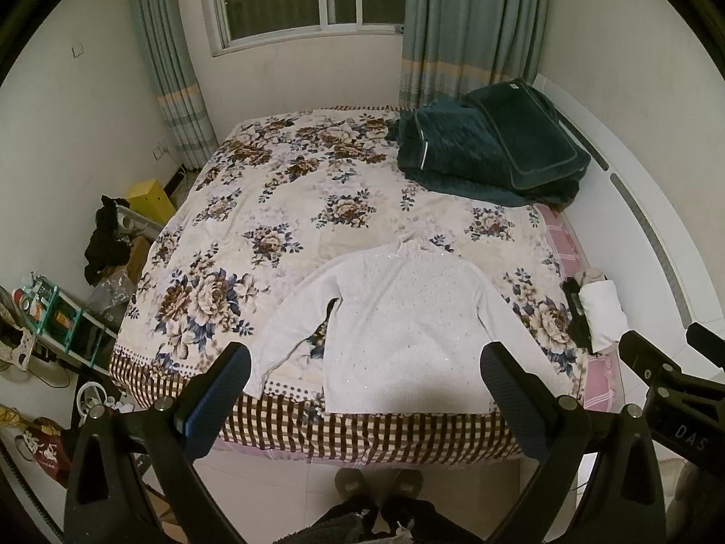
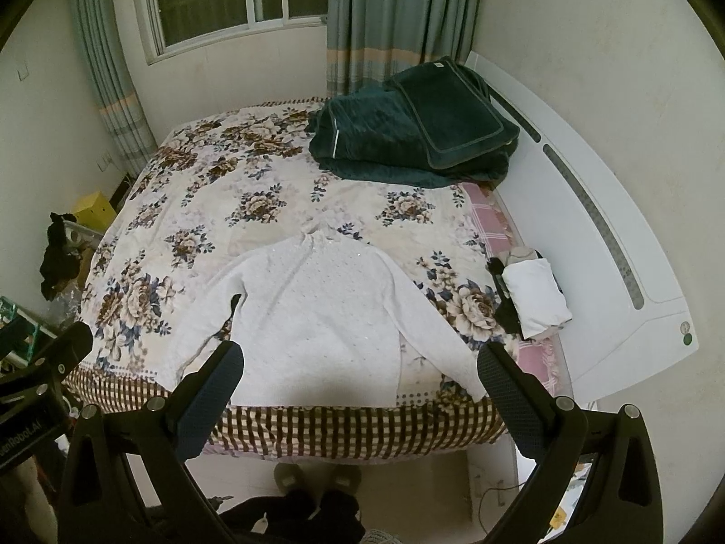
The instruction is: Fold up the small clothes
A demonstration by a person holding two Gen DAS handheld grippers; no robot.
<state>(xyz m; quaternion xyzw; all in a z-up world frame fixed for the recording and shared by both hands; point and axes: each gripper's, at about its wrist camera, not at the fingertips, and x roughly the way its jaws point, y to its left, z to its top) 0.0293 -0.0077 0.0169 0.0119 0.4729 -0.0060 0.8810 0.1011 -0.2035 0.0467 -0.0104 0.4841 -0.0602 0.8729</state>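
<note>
White sweater [image 1: 398, 317] flat on bed [image 1: 281, 208] beyond both spread-open, empty tools [image 1: 364, 378] [image 2: 360, 374], collar pointing away toward window.

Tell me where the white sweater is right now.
The white sweater lies spread flat at the near edge of the floral bedspread, left of the folded white garment.

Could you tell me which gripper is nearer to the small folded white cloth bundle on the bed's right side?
Right. The right gripper hangs just left of the folded white cloth bundle; the left gripper hangs farther left, over the white knitted sweater.
</note>
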